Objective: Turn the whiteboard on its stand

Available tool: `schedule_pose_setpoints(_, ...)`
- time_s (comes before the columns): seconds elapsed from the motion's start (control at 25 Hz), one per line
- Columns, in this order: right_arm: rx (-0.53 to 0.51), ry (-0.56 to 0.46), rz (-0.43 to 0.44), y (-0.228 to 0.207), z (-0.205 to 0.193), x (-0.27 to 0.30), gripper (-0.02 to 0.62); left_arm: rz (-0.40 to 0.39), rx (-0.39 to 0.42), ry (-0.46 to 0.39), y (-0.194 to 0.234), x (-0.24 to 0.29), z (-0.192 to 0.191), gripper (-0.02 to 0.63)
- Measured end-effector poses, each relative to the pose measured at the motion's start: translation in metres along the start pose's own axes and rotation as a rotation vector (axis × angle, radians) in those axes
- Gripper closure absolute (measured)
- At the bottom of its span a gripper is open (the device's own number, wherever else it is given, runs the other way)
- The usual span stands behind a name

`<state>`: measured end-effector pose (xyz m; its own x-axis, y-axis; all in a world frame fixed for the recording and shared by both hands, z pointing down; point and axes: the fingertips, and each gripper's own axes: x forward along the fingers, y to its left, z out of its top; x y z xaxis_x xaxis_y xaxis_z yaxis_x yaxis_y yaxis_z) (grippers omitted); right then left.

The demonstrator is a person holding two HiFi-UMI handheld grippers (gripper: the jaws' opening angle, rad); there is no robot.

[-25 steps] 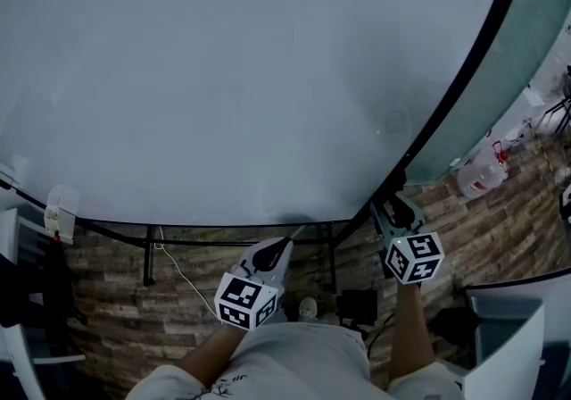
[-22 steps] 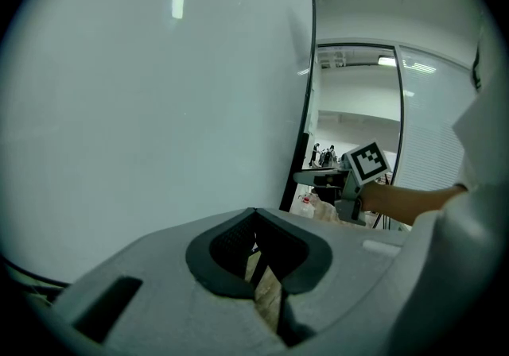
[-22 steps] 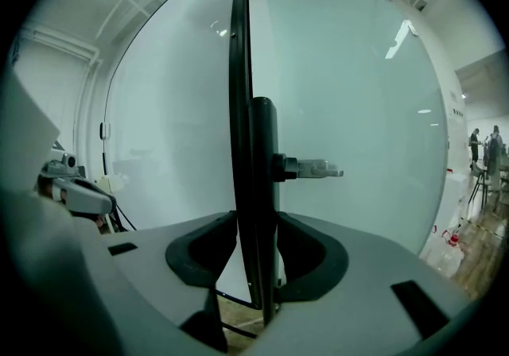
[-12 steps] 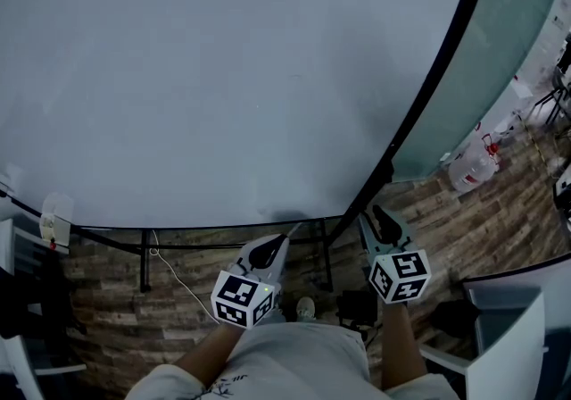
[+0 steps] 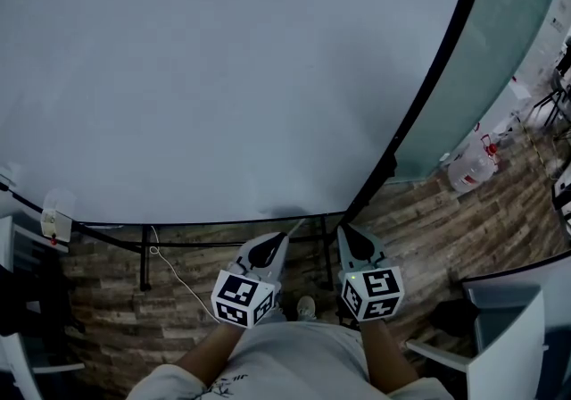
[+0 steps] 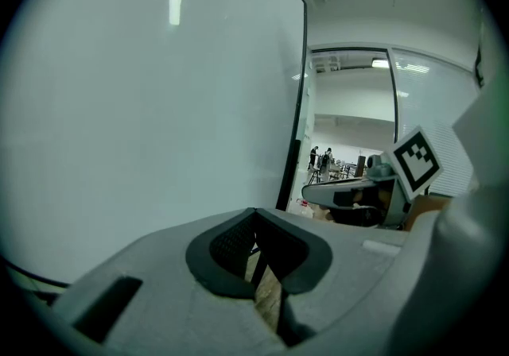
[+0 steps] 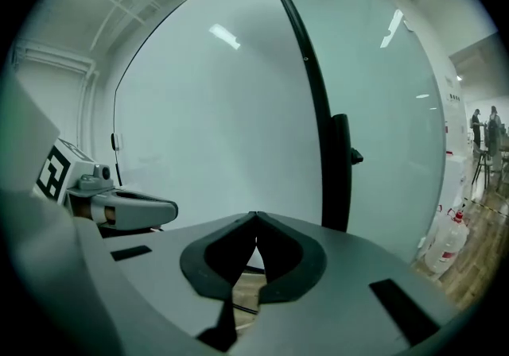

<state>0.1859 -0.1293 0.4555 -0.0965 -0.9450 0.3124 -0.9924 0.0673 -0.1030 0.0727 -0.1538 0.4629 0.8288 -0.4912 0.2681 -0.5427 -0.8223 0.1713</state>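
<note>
The big whiteboard [image 5: 223,77] fills most of the head view, with a black frame along its right edge [image 5: 437,77] and bottom edge. My left gripper [image 5: 287,230] points at the bottom edge, shut with nothing in it. Close to its right is my right gripper [image 5: 343,230], short of the lower right corner. Its jaws have just been closing and meet on nothing. The left gripper view has the board [image 6: 143,108] on its left. In the right gripper view the board [image 7: 215,132] and its black side post [image 7: 340,164] stand ahead.
A glass wall [image 5: 508,41] stands right of the board, with a plastic water jug [image 5: 470,170] on the wood-pattern floor by it. Black stand legs [image 5: 147,255] and a white cable [image 5: 178,273] lie under the board. White furniture [image 5: 508,336] sits at the lower right.
My right gripper has left the board's right frame edge and moved left to beside the left gripper, its jaws closing. The left gripper has stayed put.
</note>
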Motion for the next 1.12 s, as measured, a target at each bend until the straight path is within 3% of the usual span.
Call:
schedule_pose_setpoints(0.4,-0.021,0.022,0.085,0.044,-0.004,0.004,0.588,0.019,-0.002,-0.005,0.007,-0.014,0.001,0.595)
schedule_pose_setpoints(1.12,-0.045,0.033,0.134,0.067,-0.004,0.010,0.589,0.039,-0.001,-0.016,0.020,-0.028,0.004,0.595)
